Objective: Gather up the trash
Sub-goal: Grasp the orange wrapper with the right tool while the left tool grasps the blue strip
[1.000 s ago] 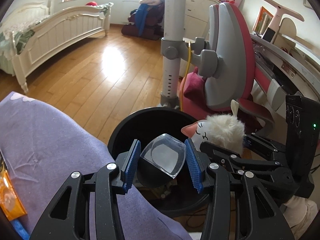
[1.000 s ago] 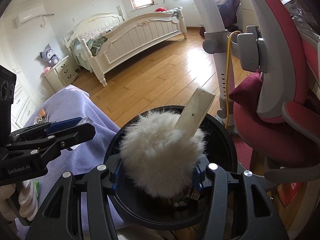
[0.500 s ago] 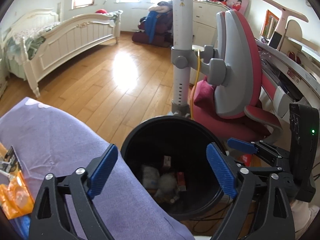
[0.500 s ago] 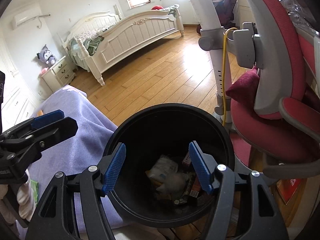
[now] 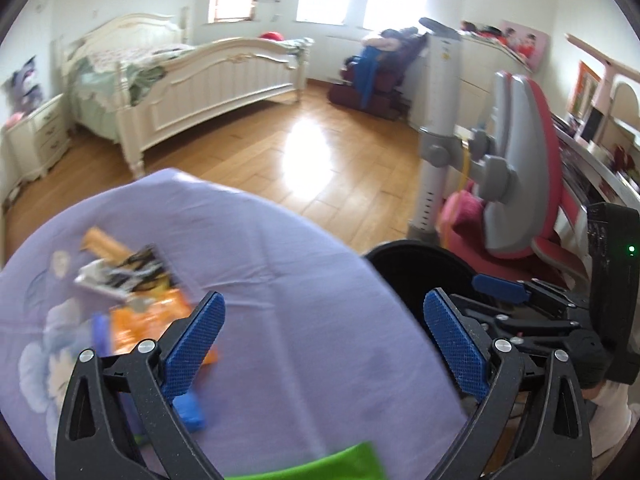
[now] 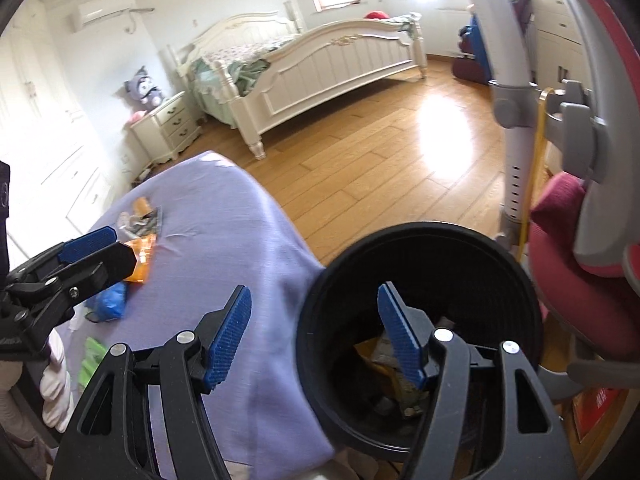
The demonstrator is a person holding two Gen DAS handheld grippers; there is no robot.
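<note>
My left gripper (image 5: 324,300) hangs above the purple cloth (image 5: 304,248); its jaws are opening with nothing between them. Left of it on the cloth lie an orange wrapper (image 5: 144,316), a silver-black wrapper (image 5: 116,276), a blue scrap (image 5: 191,411) and a green piece (image 5: 320,464). My right gripper (image 6: 314,292) is open and empty, straddling the cloth's edge and the rim of the black bin (image 6: 424,236). Trash (image 6: 384,356) lies in the bin's bottom. In the right wrist view the left gripper (image 6: 96,248) is above the orange wrapper (image 6: 140,258) and blue scrap (image 6: 110,300).
A pink and grey chair (image 5: 520,152) and a grey pole (image 5: 438,120) stand right behind the bin (image 5: 404,256). A white bed (image 6: 320,68) and nightstand (image 6: 168,128) stand across the wooden floor (image 6: 380,152). A person's sleeve (image 6: 56,392) shows at lower left.
The clear cup left my left gripper and the white fluffy toy left my right one; both went into the bin. Both grippers opened and swung left toward the purple cloth.
</note>
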